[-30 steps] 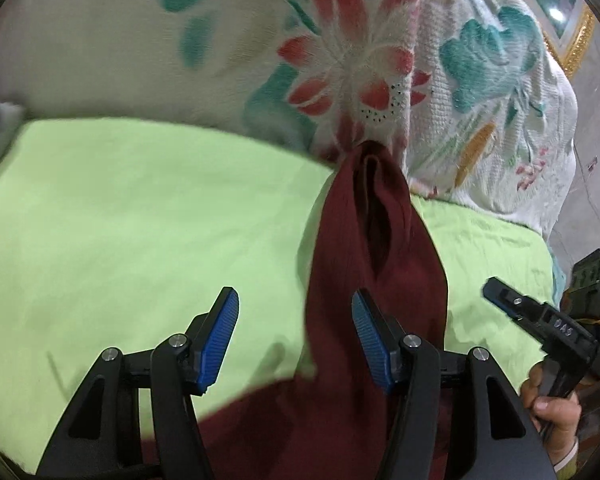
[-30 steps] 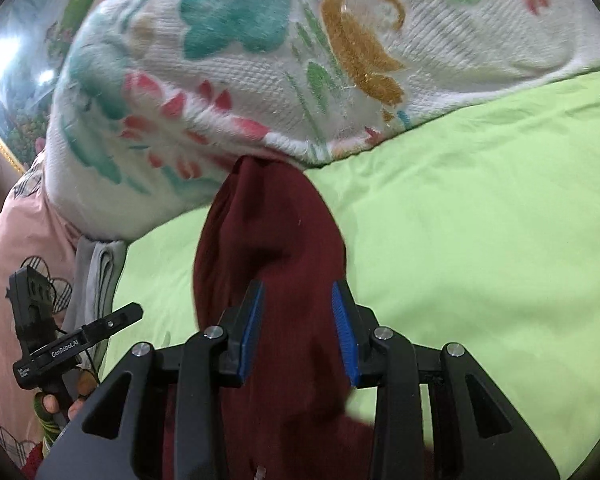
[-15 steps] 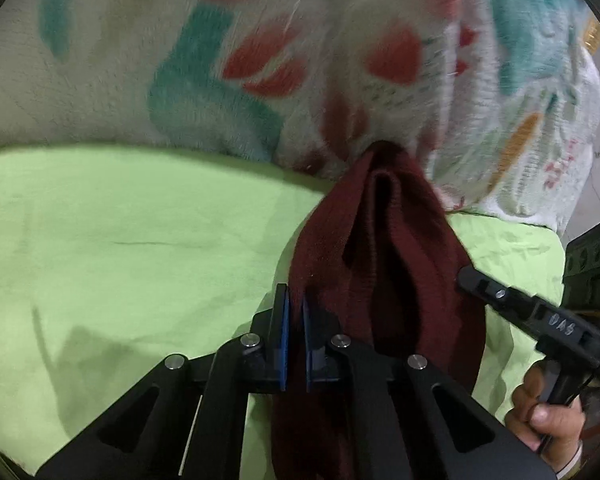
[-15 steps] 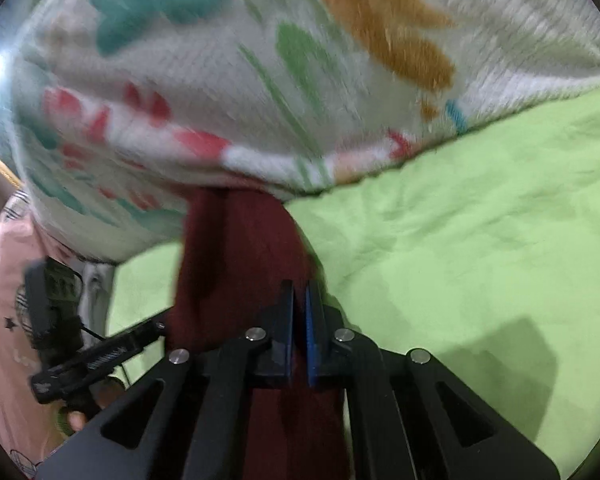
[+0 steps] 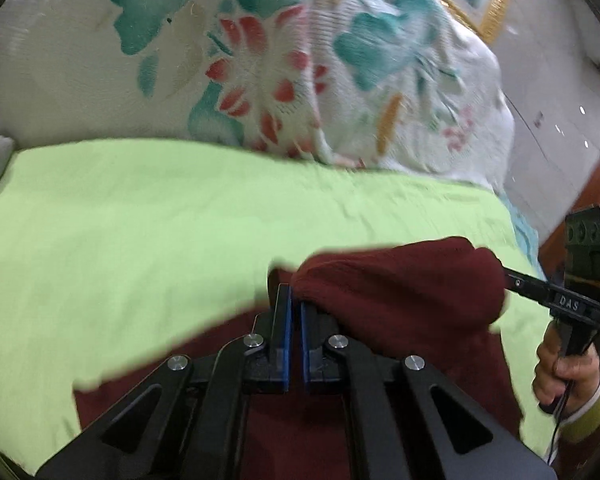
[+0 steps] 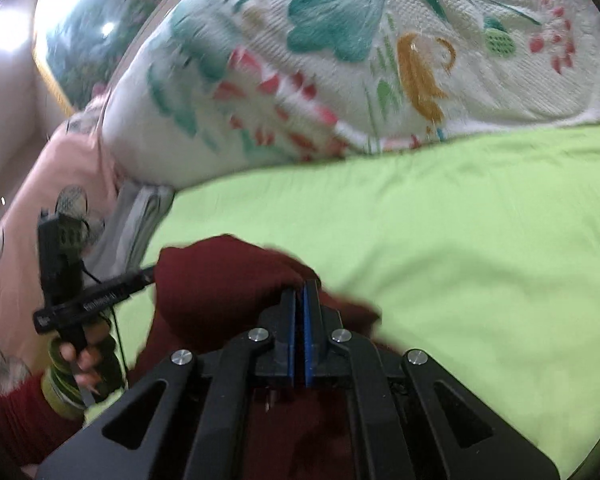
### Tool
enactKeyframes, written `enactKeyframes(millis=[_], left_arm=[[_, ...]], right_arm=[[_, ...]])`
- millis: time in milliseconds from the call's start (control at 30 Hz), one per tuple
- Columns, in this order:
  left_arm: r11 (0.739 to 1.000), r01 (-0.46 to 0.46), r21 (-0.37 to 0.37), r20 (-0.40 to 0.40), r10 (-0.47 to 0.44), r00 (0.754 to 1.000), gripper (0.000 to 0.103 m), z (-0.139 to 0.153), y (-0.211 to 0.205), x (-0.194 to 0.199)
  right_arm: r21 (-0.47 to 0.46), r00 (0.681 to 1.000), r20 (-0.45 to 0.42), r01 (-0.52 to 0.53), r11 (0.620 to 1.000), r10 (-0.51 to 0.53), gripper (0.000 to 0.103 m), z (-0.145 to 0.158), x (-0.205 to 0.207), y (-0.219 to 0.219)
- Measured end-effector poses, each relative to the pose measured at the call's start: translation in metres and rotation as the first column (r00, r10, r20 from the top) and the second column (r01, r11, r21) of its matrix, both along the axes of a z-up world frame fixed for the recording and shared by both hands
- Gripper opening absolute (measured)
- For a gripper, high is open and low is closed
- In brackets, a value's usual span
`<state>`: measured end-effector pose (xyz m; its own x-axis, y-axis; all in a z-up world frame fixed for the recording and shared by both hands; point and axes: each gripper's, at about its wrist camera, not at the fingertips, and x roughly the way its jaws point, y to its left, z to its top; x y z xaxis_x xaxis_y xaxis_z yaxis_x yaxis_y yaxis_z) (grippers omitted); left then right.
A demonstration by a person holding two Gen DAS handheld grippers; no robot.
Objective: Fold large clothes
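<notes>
Now both grippers are clamped on the dark red garment [image 5: 400,292], which lies bunched on the lime-green bed sheet [image 5: 140,220]. Seen from the left wrist, the left gripper [image 5: 294,300] has its blue-padded fingers [image 5: 285,320] drawn nearly together on the left end of a raised fold of the red cloth, and the rest of the garment spreads beneath the gripper body toward the bottom of the view. At the fold's right end the right gripper [image 5: 508,278] enters from the side, held by a hand [image 5: 564,372] with a yellow-green cuff. From the right wrist, the right gripper [image 6: 300,292] likewise has its fingers [image 6: 288,320] pressed narrow on the cloth's top edge, with the red fabric [image 6: 220,280] humped to their left. The left gripper [image 6: 150,274] reaches that hump from the left, its handle held in the other hand [image 6: 88,360]. Behind the sheet lies a white floral quilt [image 5: 280,60], and a grey folded cloth [image 6: 136,216] sits by its end, beside pink bedding [image 6: 40,184]. Parts of both views are blurred.
</notes>
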<state>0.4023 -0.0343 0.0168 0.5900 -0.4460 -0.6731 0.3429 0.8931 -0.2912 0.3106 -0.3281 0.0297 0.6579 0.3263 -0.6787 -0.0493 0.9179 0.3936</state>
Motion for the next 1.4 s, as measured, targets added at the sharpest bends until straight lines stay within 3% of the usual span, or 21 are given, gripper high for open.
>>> enactKeyframes(millis=[267,400,567,667,700,767,833,967,1033,1200,1267,1300,1333,1400], left_arm=[[0.999,0.037,0.005,-0.050,-0.037,0.998,0.002,-0.038,0.019,-0.130],[1.000,0.005,-0.007,-0.101,-0.005,0.995,0.001,-0.059,0.031,-0.151],[0.998,-0.034,-0.057,-0.130,0.027,0.991,0.001,-0.065,0.053,-0.166],[0.995,-0.021,-0.093,-0.171,0.005,0.985,0.001,-0.065,0.060,-0.169],[0.994,-0.023,-0.105,-0.181,0.004,0.983,0.004,-0.065,0.063,-0.170],[0.986,-0.025,-0.164,-0.221,-0.012,0.975,0.020,-0.066,0.069,-0.167],[0.974,-0.036,-0.224,-0.251,-0.021,0.968,0.046,-0.068,0.071,-0.161],[0.953,-0.048,-0.299,-0.314,-0.051,0.948,0.052,-0.080,0.063,-0.145],[0.950,-0.056,-0.306,-0.357,-0.060,0.932,0.057,-0.090,0.055,-0.136],[0.934,-0.072,-0.351,-0.399,-0.080,0.913,0.053,-0.104,0.046,-0.123],[0.927,-0.069,-0.370,-0.392,-0.089,0.916,0.034,-0.104,0.045,-0.123],[0.920,-0.057,-0.388,-0.394,-0.110,0.913,0.003,-0.104,0.044,-0.122],[0.910,-0.044,-0.412,-0.391,-0.132,0.911,0.006,-0.102,0.044,-0.122],[0.883,-0.016,-0.469,-0.311,-0.148,0.939,0.006,-0.084,0.052,-0.125]], right_arm=[[-0.004,0.996,-0.090,0.008,1.000,-0.008,0.003,-0.043,-0.100,0.029],[0.026,0.991,-0.133,0.031,0.999,-0.027,0.003,-0.064,-0.130,0.040],[0.071,0.993,-0.112,0.056,0.996,-0.047,0.001,-0.061,-0.146,0.048],[0.052,0.986,-0.153,0.068,0.996,-0.059,0.001,-0.060,-0.150,0.051],[0.065,0.985,-0.157,0.080,0.995,-0.069,0.002,-0.060,-0.154,0.049],[0.112,0.984,-0.152,0.112,0.987,-0.094,0.007,-0.058,-0.160,0.041],[0.154,0.982,-0.147,0.138,0.978,-0.115,0.011,-0.057,-0.161,0.035],[0.226,0.977,-0.147,0.188,0.956,-0.158,0.028,-0.059,-0.152,0.025],[0.268,0.975,-0.146,0.203,0.942,-0.169,0.029,-0.062,-0.144,0.020],[0.341,0.967,-0.206,0.213,0.916,-0.148,0.029,-0.082,-0.112,0.019],[0.343,0.967,-0.224,0.198,0.918,-0.125,0.025,-0.086,-0.106,0.027],[0.356,0.971,-0.216,0.179,0.917,-0.106,0.002,-0.087,-0.105,0.032],[0.370,0.974,-0.205,0.163,0.915,-0.091,0.003,-0.086,-0.105,0.034],[0.417,0.989,-0.132,0.122,0.901,-0.073,0.003,-0.074,-0.107,0.035]])
